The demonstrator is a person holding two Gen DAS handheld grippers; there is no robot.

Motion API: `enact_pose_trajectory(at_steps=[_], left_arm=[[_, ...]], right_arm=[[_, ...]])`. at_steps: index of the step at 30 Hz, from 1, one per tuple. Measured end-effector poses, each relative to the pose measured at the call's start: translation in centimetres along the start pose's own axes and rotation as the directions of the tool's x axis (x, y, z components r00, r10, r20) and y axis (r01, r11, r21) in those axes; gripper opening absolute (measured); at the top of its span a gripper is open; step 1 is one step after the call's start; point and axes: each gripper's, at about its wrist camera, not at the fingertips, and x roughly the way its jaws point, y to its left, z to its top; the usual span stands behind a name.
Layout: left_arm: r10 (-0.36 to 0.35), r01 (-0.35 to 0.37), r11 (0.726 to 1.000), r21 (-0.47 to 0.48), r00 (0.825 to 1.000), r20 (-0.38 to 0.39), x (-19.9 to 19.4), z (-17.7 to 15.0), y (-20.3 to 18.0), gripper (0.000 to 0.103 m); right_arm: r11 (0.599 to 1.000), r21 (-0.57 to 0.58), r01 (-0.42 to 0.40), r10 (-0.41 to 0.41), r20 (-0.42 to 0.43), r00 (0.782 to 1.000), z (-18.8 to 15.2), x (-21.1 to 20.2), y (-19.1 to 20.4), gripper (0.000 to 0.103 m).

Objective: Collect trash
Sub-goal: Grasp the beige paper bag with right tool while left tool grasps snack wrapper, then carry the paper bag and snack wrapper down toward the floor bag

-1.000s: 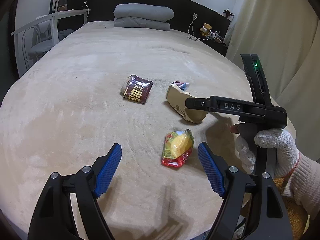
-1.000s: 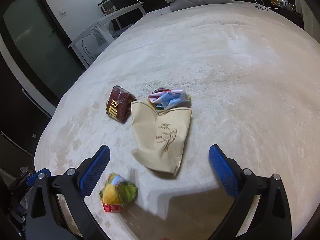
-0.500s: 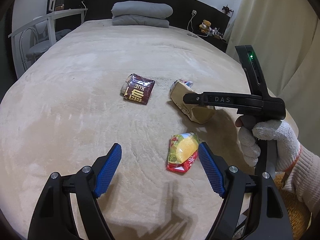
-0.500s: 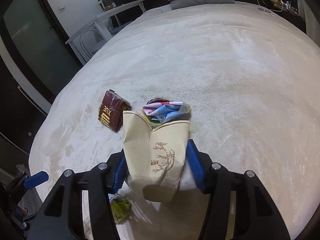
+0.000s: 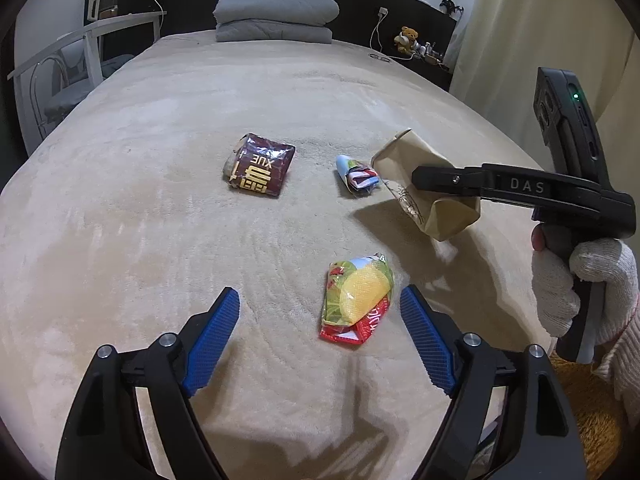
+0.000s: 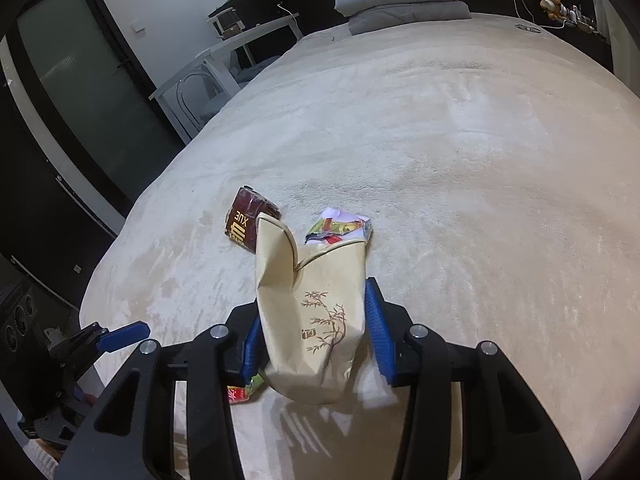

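Beige plush bed cover (image 5: pixel 160 208) fills both views, with folded grey bedding (image 5: pixel 276 18) at the headboard and a white chair (image 5: pixel 68 72) beside the bed. Right claw (image 6: pixel 312 332): blue pads pressed against both sides of a beige paper bag printed with a bamboo motif (image 6: pixel 316 312), which is held clear of the cover with its open mouth pointing away from the camera; in the left wrist view this bag (image 5: pixel 424 192) hangs tilted beneath the claw arm, gripped by a white-gloved hand (image 5: pixel 580 280). Left claw (image 5: pixel 320 320): spread wide and holding nothing, low over the cover, with a crumpled yellow-green-and-red snack wrapper (image 5: pixel 356 300) lying between its fingers, nearer the right-hand one. Further off lie a dark maroon foil packet with gold lettering (image 5: pixel 260 168) and, near the bag's mouth, a crumpled blue-white-and-red wrapper (image 5: pixel 356 174). Progress, as judged: early. The collecting bag is in hand, but all three visible pieces of trash lie loose on the bed and none is seen inside the bag. The nearest wrapper appears the likeliest first pick.
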Motion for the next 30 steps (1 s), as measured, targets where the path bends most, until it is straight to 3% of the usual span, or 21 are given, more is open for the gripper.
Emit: enact_pose_trajectory(at_steps=[16, 23, 25, 27, 30], left_arm=[[0.047, -0.036, 0.995, 0.096, 0.992, -0.116, 6.1, 0.5, -3.4, 0.083], [0.059, -0.048, 0.996, 0.077, 0.988, -0.146, 7.8, 1.0, -3.1, 0.082], [0.064, -0.051, 0.995, 0.083, 0.986, -0.152, 8.2, 1.0, -3.2, 0.062], [0.078, -0.065, 0.993, 0.097, 0.986, -0.146, 8.4, 1.1, -3.2, 0.049], [0.078, -0.065, 0.993, 0.102, 0.989, -0.128, 8.5, 1.3, -3.3, 0.048]], right_arm=[[0.999, 0.005, -0.034, 0.034, 0.025, 0.999, -2.2, -5.5, -1.8, 0.042], [1.0, 0.008, -0.021, 0.02, 0.031, 0.999, -2.8, -6.8, -2.8, 0.042], [1.0, 0.007, -0.018, 0.018, 0.029, 0.999, -2.9, -7.0, -3.0, 0.042], [1.0, 0.003, -0.016, 0.016, 0.029, 0.999, -3.1, -7.1, -3.0, 0.041], [1.0, -0.002, -0.012, 0.013, 0.027, 1.0, -3.2, -7.2, -2.9, 0.041]])
